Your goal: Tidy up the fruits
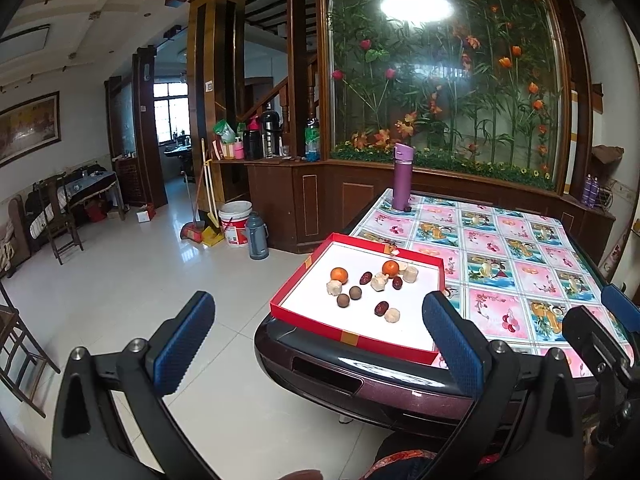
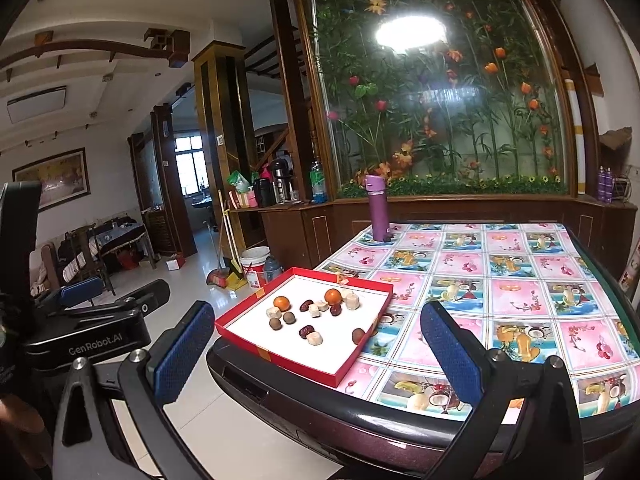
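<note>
Currently both tongs, left [image 1: 318,338] and right [image 2: 318,346], hang wide and empty short of the table [image 2: 520,280]. Fruits [image 2: 312,312] lie mixed in the red tray [image 2: 304,364] (no grouping visible). Sorting stage unclear; any pick needs a reach forward.

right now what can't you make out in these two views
- Left wrist view: the right finger of the left hand-held gripper hides the red box's near right corner.
- Both views: the pale chunks are too small to identify.
- Right wrist view: the purple bottle hides the small dark object behind its base.
</note>
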The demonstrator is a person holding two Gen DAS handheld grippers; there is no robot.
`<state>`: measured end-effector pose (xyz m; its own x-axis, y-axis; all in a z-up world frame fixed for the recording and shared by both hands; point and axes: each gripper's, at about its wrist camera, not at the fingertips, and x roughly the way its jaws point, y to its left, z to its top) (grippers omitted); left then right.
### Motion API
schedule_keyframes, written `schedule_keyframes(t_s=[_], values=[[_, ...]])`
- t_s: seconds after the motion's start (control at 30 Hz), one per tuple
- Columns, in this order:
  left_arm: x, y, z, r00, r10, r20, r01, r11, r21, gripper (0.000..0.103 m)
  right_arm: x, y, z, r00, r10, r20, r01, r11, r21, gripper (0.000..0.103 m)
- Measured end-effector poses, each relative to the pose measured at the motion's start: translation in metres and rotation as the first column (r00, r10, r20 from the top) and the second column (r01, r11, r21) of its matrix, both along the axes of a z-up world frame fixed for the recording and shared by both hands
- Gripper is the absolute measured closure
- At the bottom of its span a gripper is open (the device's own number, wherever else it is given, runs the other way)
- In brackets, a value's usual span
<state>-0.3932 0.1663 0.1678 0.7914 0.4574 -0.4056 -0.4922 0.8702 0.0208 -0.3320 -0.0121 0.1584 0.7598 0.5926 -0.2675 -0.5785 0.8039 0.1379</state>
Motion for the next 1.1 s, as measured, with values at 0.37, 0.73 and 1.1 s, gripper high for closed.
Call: schedule_keyframes(t_s=[0.37, 0.73, 1.1], values=[[-0.0012, 0.0011, 0.0002, 1.0, 0.001, -0.006, -0.001, 1.0, 0.0, 0.0, -0.0084, 0.005, 0.0031, 0.999, 0.009, 0.039, -0.008, 1.0, -0.019, 0.0], [-0.0019, 0.0012, -0.0005, 1.0, -0.001, -0.007, 0.001, 1.0, 0.0, 0.0, -0.0082, 0.0059, 0.0032, 0.999, 0.015, 0.036, -0.014, 1.0, -0.024, 0.0], [-0.0052, 0.004, -0.0002, 1.0, -0.019, 0.003, 0.019, 1.0, -0.012, 0.0, -0.0088, 0.0083, 0.0027, 0.999, 0.016, 0.046, -0.014, 1.0, -0.028, 0.0]])
